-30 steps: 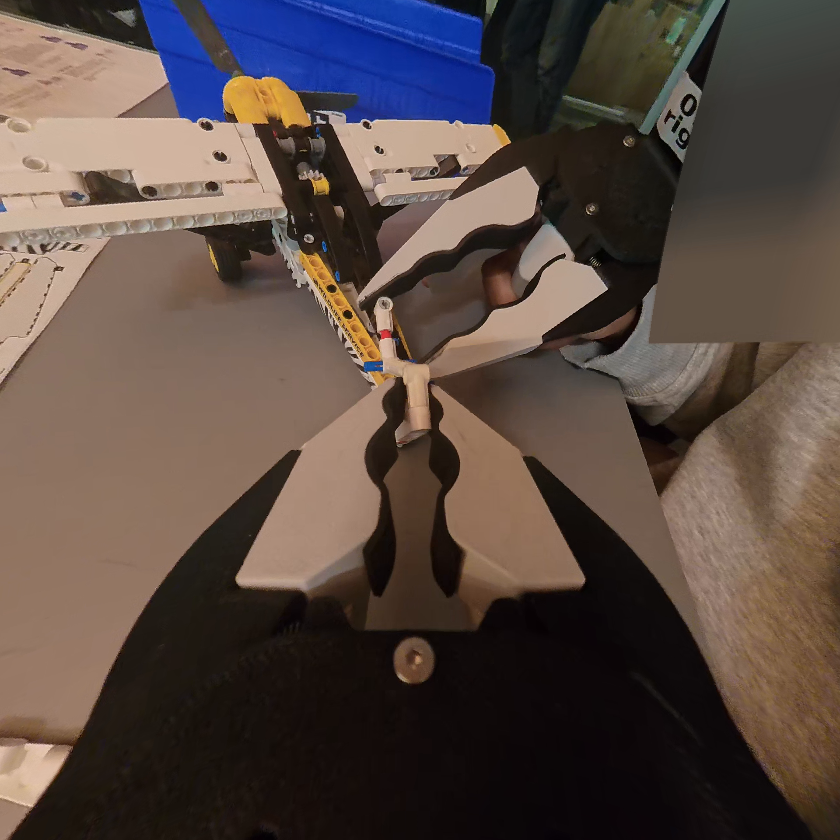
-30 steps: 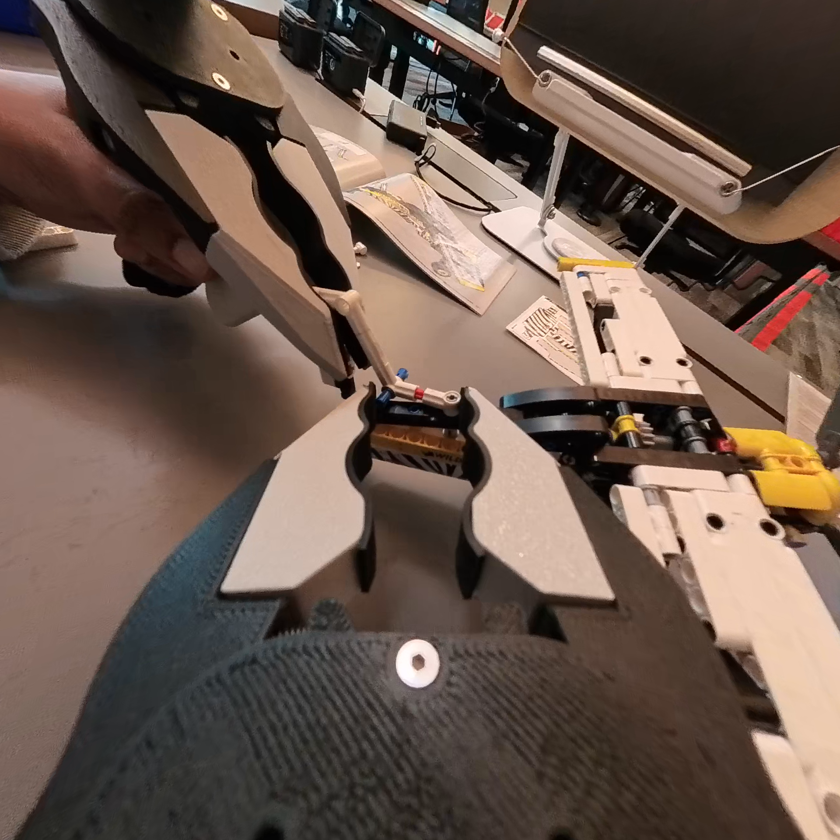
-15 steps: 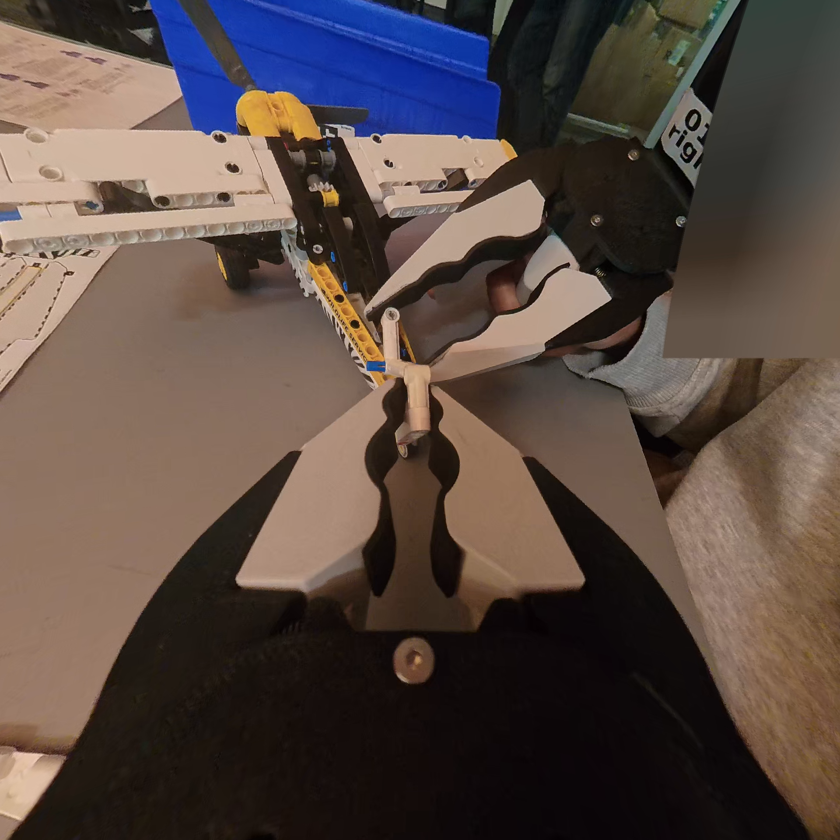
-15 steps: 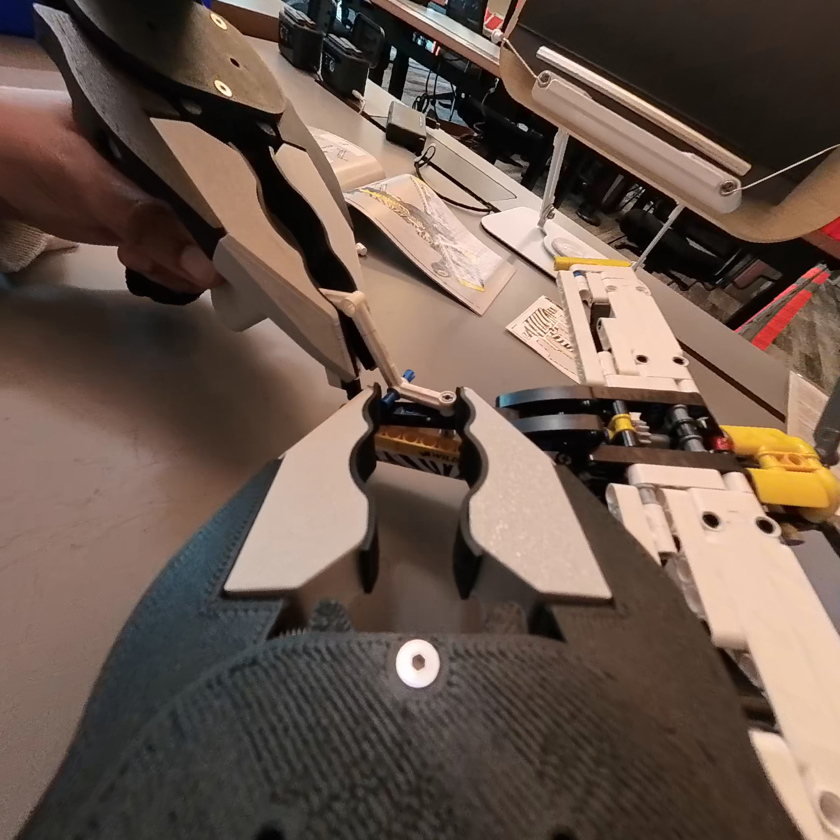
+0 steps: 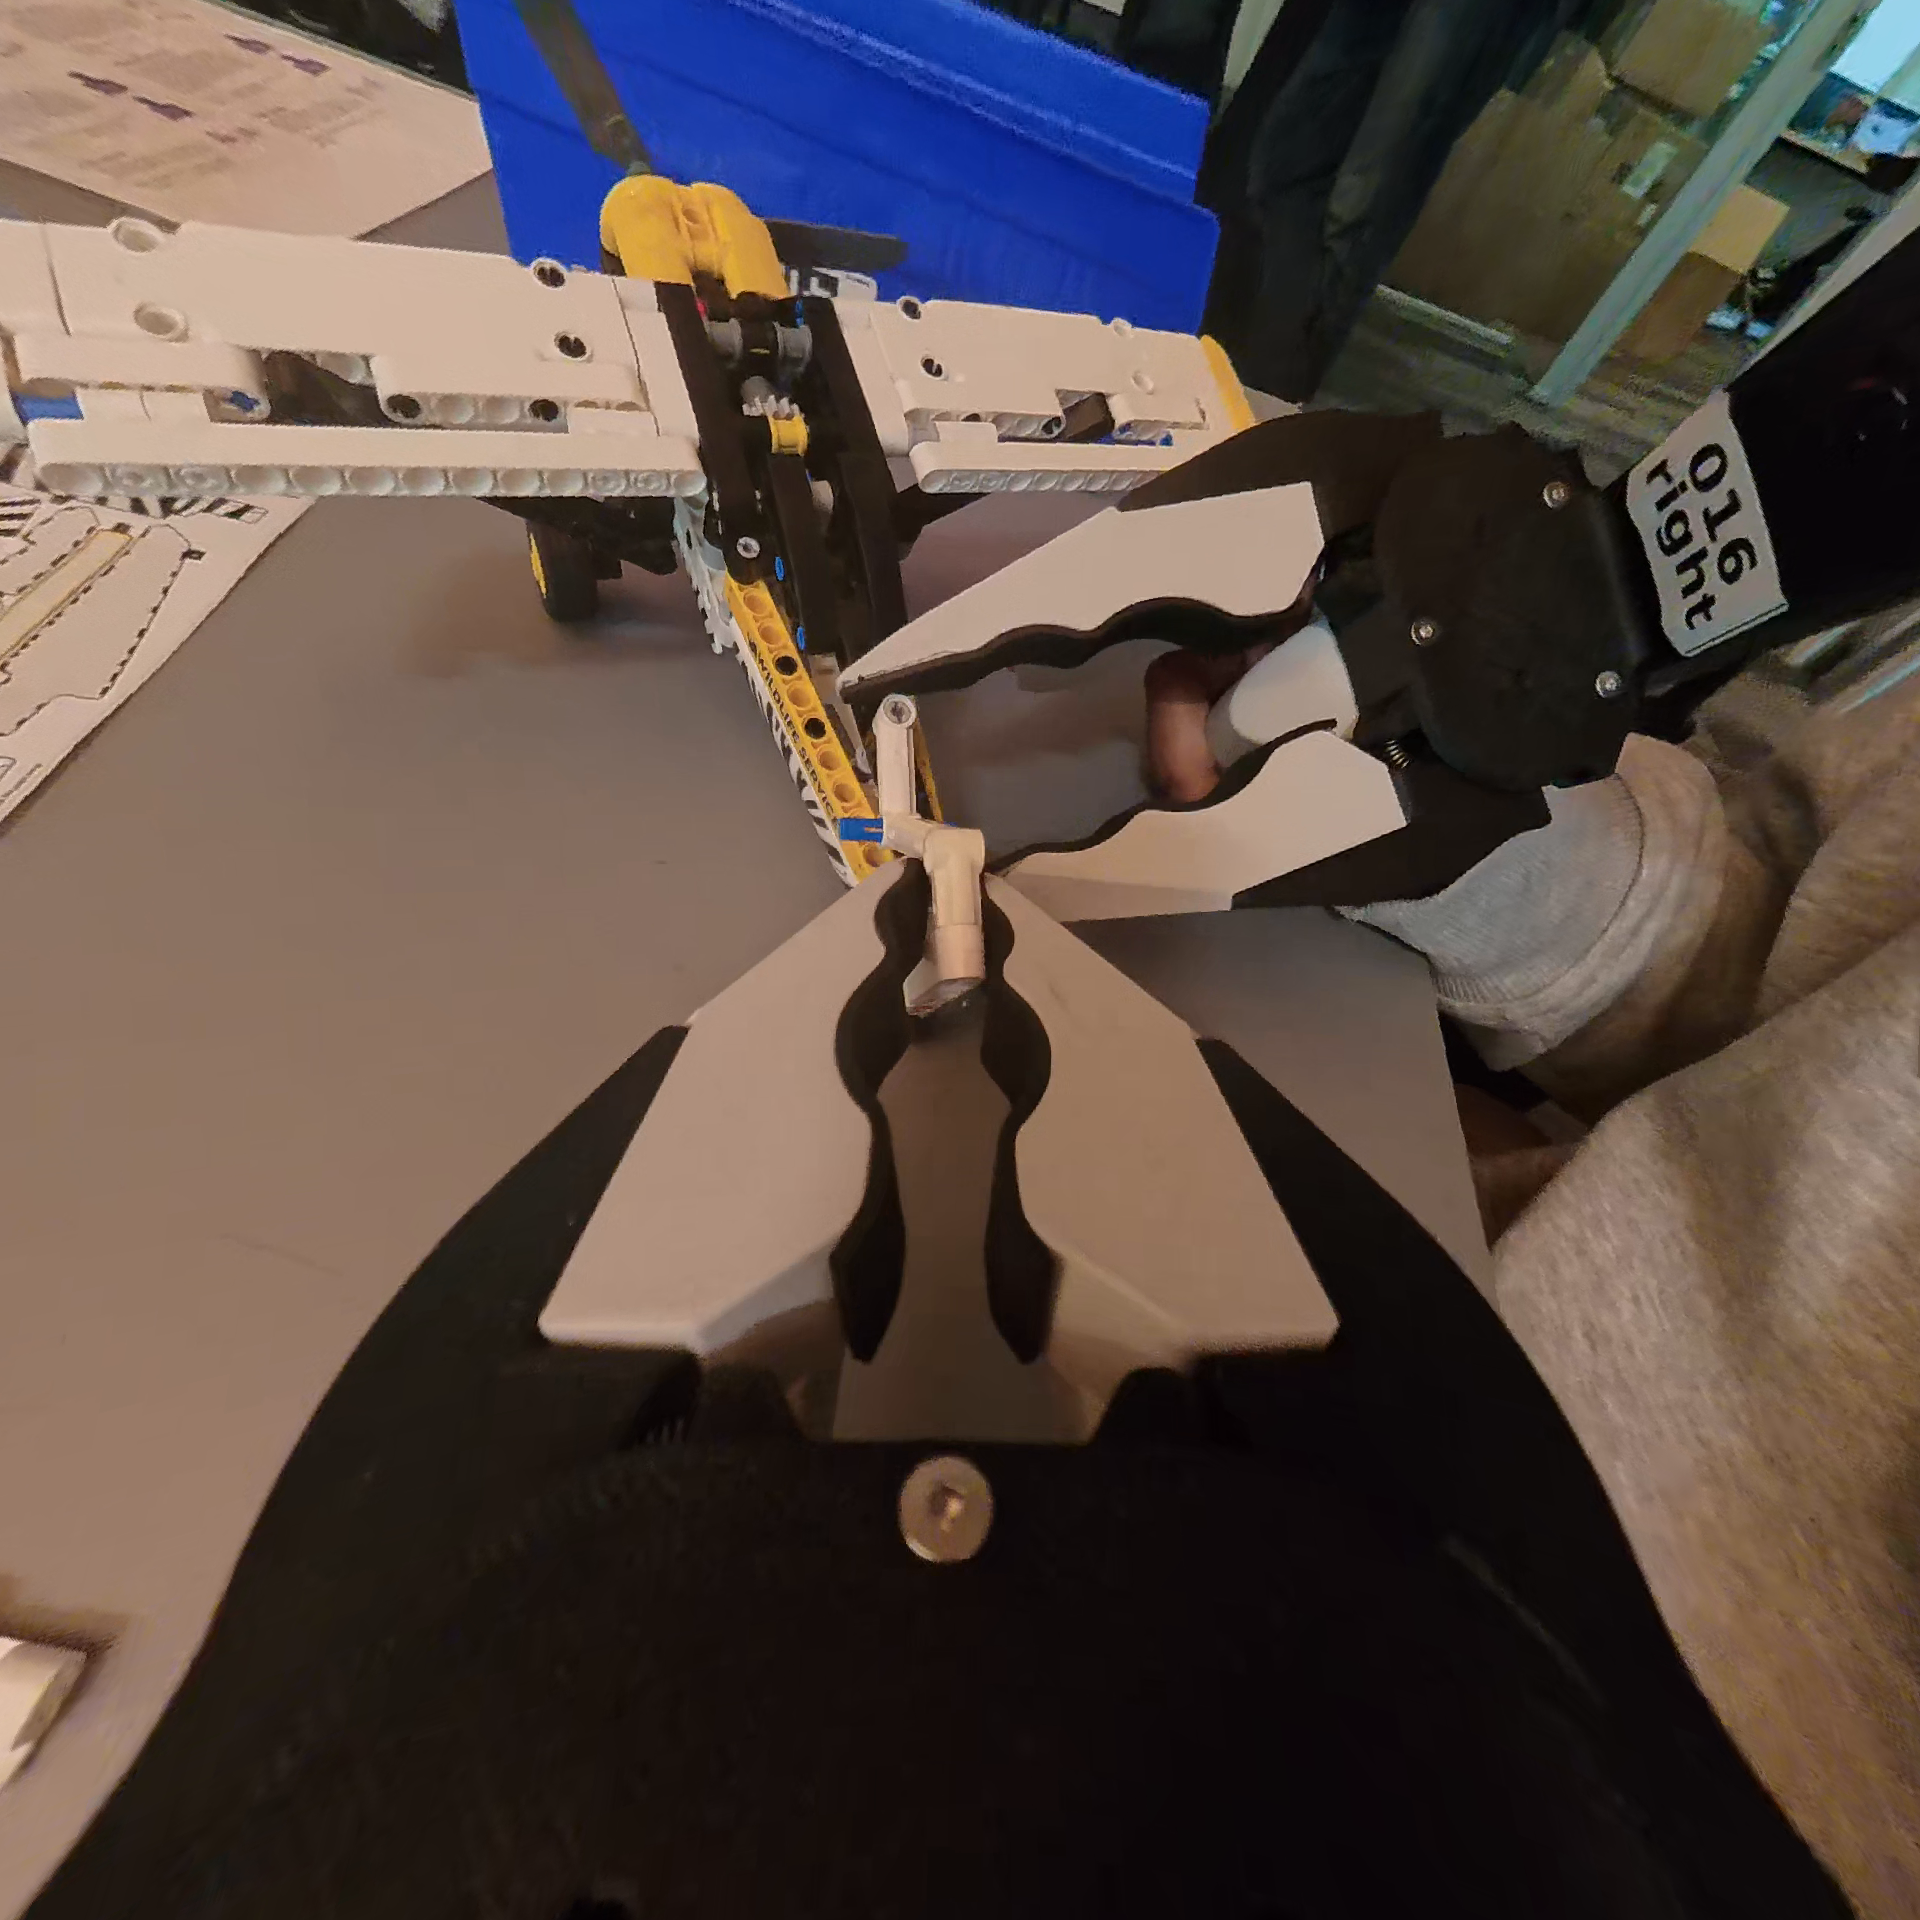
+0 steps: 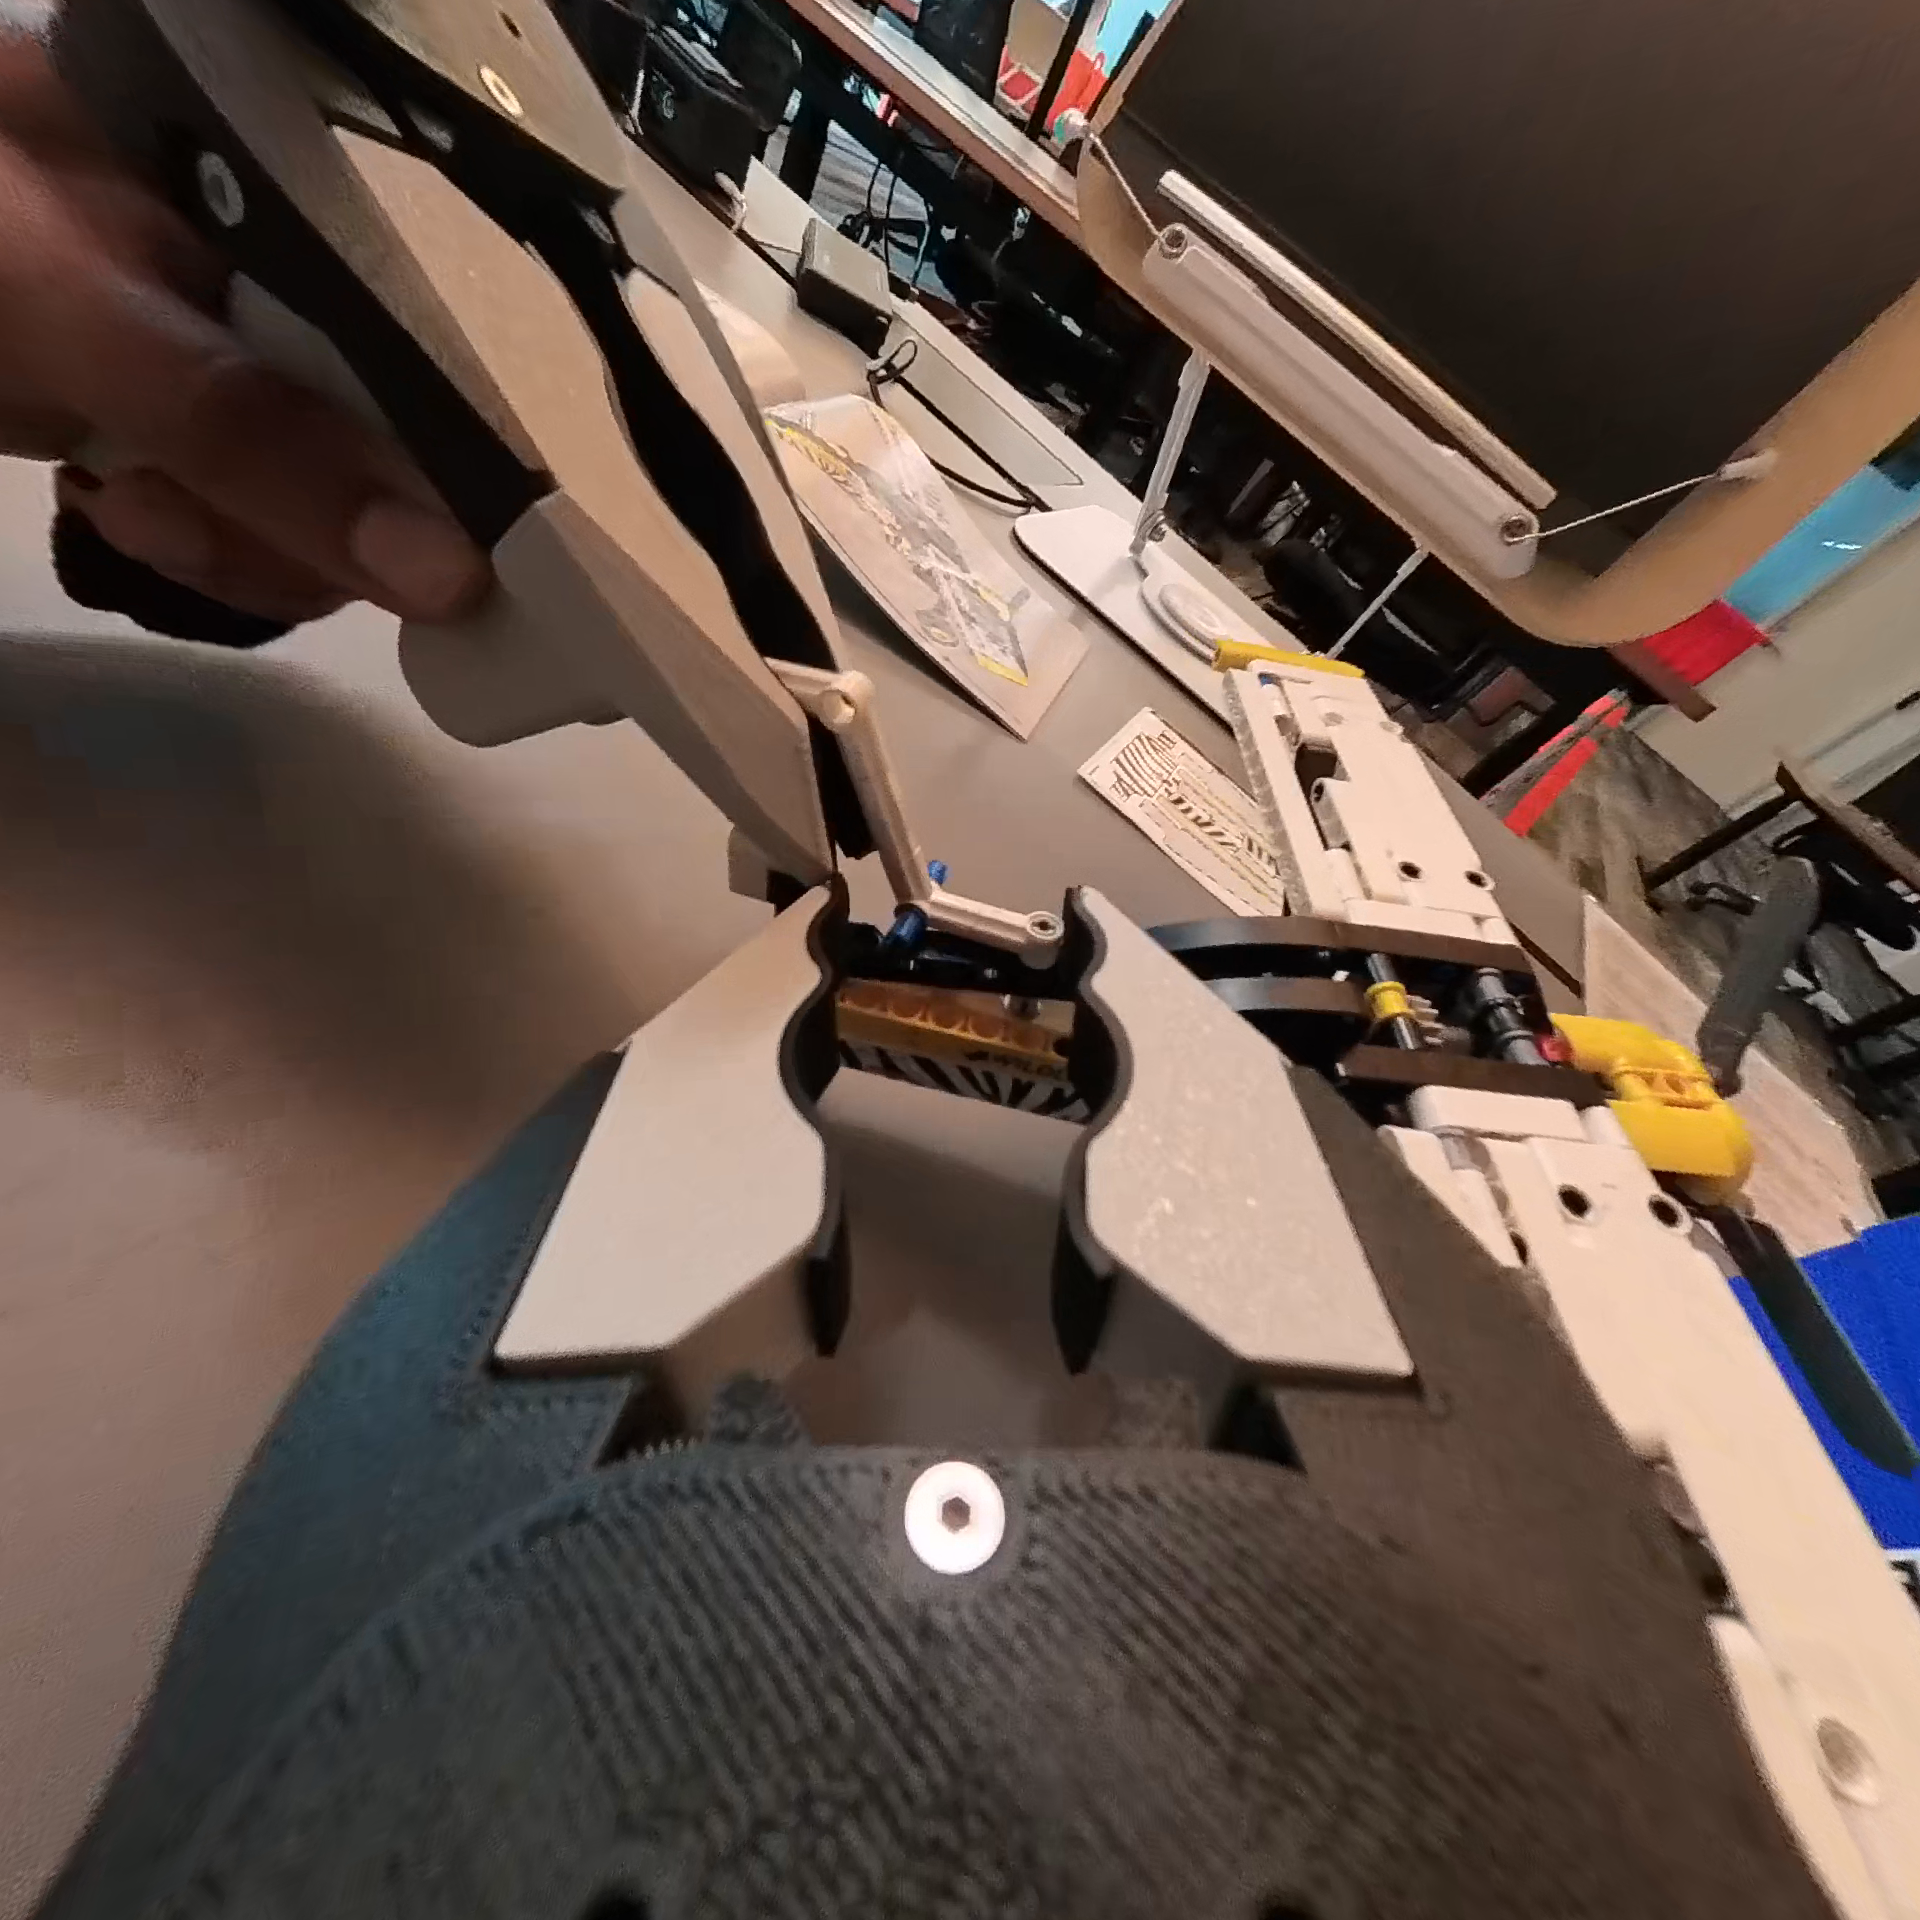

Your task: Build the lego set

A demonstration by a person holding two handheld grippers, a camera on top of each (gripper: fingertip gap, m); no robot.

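Plane model (image 5: 436, 416) largely assembled; left gripper (image 5: 940, 894) clenched the white bent liftarm (image 5: 951, 914) at its tail, unseated; right gripper (image 6: 951, 935) stood released.

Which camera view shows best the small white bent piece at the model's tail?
The right wrist view: the white bent piece appears side-on, its angle clear. The left wrist view shows it foreshortened, clamped in the left tongs.

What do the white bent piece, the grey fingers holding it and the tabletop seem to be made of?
White bent piece: probably hard moulded plastic, smooth with a slight sheen, like the plane model it joins.
Fingers of the left gripper: matte, faintly grainy grey, perhaps printed plastic, with black wavy liners that look like rubber or foam.
Tabletop: flat, dull grey, likely laminate; hard to tell.
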